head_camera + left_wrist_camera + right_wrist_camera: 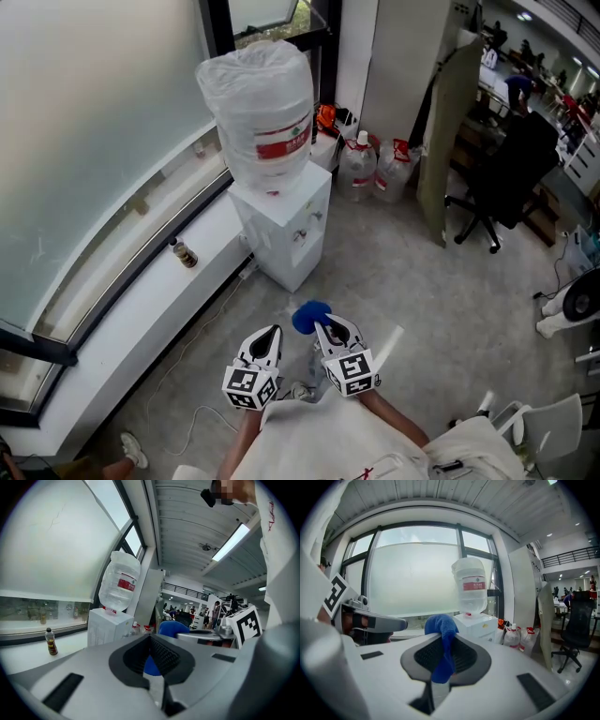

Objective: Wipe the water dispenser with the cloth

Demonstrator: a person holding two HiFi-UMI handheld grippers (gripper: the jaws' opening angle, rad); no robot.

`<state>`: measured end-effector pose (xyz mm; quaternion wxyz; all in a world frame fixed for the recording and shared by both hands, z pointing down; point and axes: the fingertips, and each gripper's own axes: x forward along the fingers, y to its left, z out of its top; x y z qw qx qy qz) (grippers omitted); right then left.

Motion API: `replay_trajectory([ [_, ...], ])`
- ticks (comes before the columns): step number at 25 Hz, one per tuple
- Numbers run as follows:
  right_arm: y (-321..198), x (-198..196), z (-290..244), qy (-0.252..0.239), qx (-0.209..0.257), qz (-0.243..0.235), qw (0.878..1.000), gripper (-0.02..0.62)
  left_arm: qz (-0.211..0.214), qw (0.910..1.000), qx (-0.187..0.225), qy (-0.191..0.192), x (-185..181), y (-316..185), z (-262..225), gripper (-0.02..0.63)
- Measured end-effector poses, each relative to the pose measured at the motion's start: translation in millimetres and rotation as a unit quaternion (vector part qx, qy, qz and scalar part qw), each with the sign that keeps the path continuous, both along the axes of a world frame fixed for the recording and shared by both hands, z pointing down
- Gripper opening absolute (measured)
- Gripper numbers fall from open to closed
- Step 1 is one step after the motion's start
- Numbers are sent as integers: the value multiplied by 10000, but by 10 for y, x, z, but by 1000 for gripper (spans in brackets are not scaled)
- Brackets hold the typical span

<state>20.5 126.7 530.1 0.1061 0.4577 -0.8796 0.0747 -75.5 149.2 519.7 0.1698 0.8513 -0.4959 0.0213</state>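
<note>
1. At the far left, a small brown bottle (pixel 185 254) stands upright on the white window ledge (pixel 112 328), which runs under the frosted, curved window (pixel 84 122).
2. The water dispenser (pixel 286 225) stands upright on the floor against the ledge's right end. Its tap face is turned towards you, and an inverted water jug (pixel 261 112) wrapped in clear film sits neck-down on top.
3. Your left gripper (pixel 151 643) has its jaws drawn together with nothing between them. It sits low and close to your body, just beside the right one.
4. Your right gripper (pixel 325 328) is clamped on the blue cloth (pixel 440 625). The cloth's long axis runs along the jaws, and its bunched end bulges past the tips towards the dispenser without touching it.
5. The floor (pixel 412 281) is bare grey concrete. To the right are bagged bottles (pixel 375 164) by a white column, then a black office chair (pixel 502 173) and desks beyond.
</note>
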Motion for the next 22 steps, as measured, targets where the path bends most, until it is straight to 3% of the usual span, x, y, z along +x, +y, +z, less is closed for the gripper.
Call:
replay_trajectory([
  [9, 283, -6, -62, -5, 85, 3, 10000, 49, 14, 10000, 96, 10, 41, 286, -36, 12],
  [22, 311, 40, -34, 62, 67, 37, 10000, 49, 31, 9999, 139, 10, 48, 296, -61, 12],
])
